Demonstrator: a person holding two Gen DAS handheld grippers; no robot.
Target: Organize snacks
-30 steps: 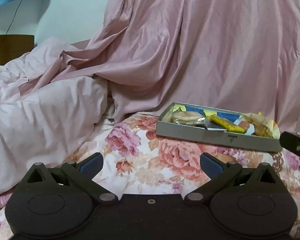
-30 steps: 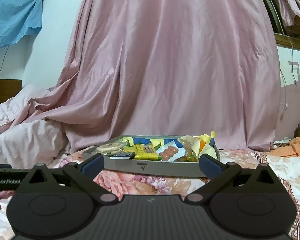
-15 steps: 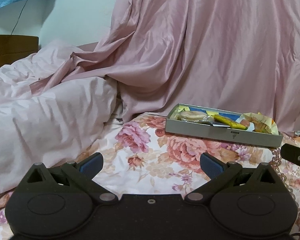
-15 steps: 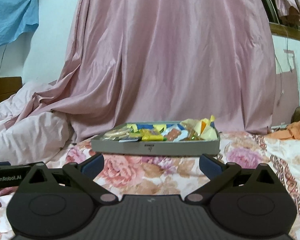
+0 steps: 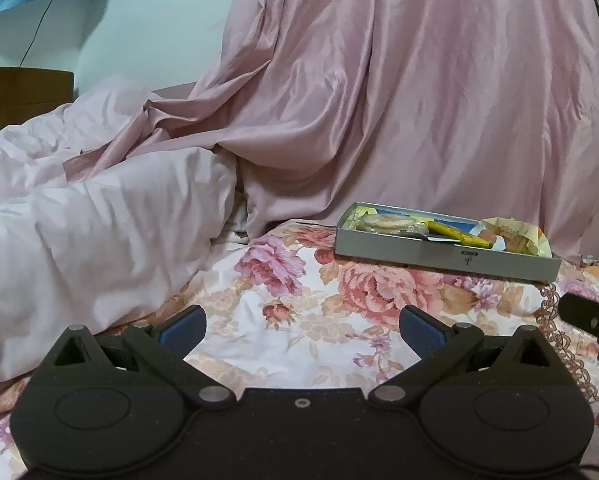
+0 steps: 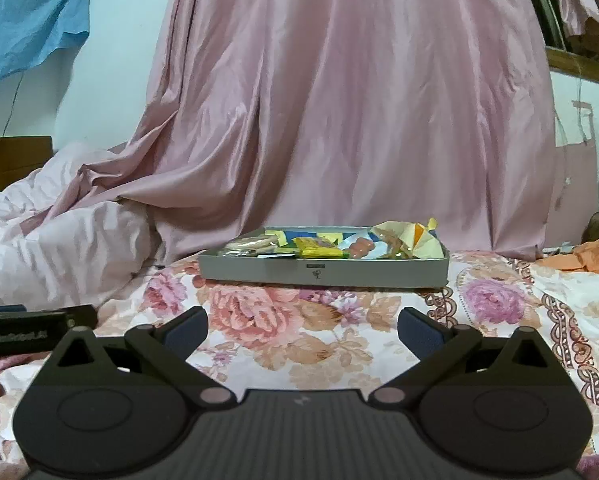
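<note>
A shallow grey tray (image 5: 439, 254) (image 6: 259, 270) rests on the flowered bedspread, some way ahead of both grippers. Inside lie several snacks: a clear pack of round biscuits (image 5: 385, 223) (image 6: 249, 245), a yellow wrapped bar (image 5: 459, 234) (image 6: 319, 249), pinkish sausages (image 6: 359, 246) and a crumpled pale yellow wrapper (image 5: 517, 234) (image 6: 409, 238). My left gripper (image 5: 301, 326) is open and holds nothing, low over the bedspread. My right gripper (image 6: 302, 325) is likewise open with nothing in it, facing the tray's front wall.
A pink curtain (image 6: 359, 120) hangs behind the tray. A rumpled pale pink duvet (image 5: 79, 220) fills the left. Orange cloth (image 6: 595, 254) lies at the far right. Each gripper's body edges into the other's view: (image 5: 591, 318), (image 6: 31, 330). Flowered bedspread (image 6: 299, 344) lies between grippers and tray.
Both grippers have drawn back from the tray, which now looks smaller and farther off. Both stayed open throughout.
</note>
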